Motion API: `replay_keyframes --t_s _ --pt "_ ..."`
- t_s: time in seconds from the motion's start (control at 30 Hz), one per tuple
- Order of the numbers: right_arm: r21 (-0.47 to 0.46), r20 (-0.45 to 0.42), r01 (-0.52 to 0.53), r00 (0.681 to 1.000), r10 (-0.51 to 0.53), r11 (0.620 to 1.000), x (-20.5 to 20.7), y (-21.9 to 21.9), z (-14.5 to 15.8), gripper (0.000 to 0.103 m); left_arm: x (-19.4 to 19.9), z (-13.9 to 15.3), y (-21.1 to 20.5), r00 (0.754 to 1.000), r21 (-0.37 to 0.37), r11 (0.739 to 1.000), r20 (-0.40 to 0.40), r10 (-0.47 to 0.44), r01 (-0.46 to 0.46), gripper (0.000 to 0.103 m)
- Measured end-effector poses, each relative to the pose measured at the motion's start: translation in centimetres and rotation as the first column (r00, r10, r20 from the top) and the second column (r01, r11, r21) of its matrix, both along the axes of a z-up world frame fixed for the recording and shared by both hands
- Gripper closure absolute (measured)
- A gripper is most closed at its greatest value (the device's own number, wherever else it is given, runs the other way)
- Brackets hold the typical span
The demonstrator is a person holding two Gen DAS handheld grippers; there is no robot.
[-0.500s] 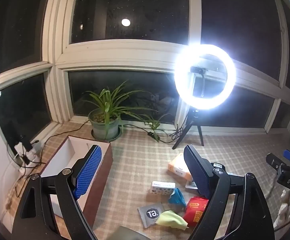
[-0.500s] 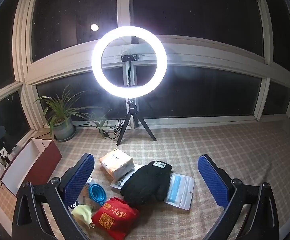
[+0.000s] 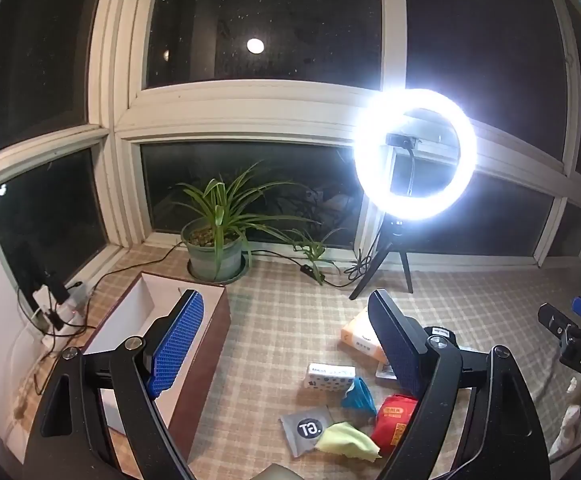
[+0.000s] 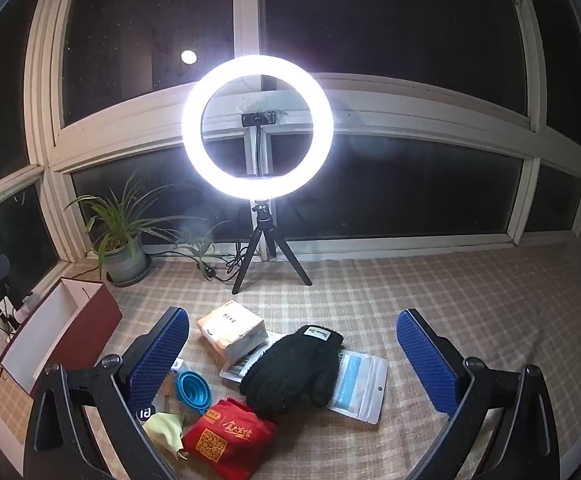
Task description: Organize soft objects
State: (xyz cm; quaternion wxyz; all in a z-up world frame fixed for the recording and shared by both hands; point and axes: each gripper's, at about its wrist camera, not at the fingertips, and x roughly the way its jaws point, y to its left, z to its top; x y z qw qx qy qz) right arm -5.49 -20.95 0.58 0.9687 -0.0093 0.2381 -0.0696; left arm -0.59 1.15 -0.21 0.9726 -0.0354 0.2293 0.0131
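Observation:
A pile lies on the checked cloth. In the right wrist view I see a black knit glove [image 4: 290,368], a red cloth bag [image 4: 226,436], a yellow-green cloth [image 4: 164,430], an orange tissue pack [image 4: 232,330], a blue collapsible funnel [image 4: 193,386] and a clear pouch of masks [image 4: 360,384]. My right gripper [image 4: 292,364] is open and empty, held above the glove. My left gripper [image 3: 286,344] is open and empty, to the left of the pile. An open brown box [image 3: 194,344] with a white inside sits under its left finger. The box also shows in the right wrist view [image 4: 62,328].
A lit ring light on a tripod [image 4: 258,128] stands at the back by the window. A potted plant [image 3: 214,248] and cables [image 3: 130,272] lie at the back left. A grey sachet [image 3: 306,428] and a small dotted box [image 3: 330,376] lie near the pile.

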Motion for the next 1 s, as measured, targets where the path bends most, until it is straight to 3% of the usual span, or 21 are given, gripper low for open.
replay_keyframes --t_s 1.0 --pt "-0.018 0.008 0.000 1.000 0.001 1.000 0.01 0.62 0.42 0.000 0.38 0.22 -1.55 1.000 0.008 1.000 0.005 -0.007 0.007 0.018"
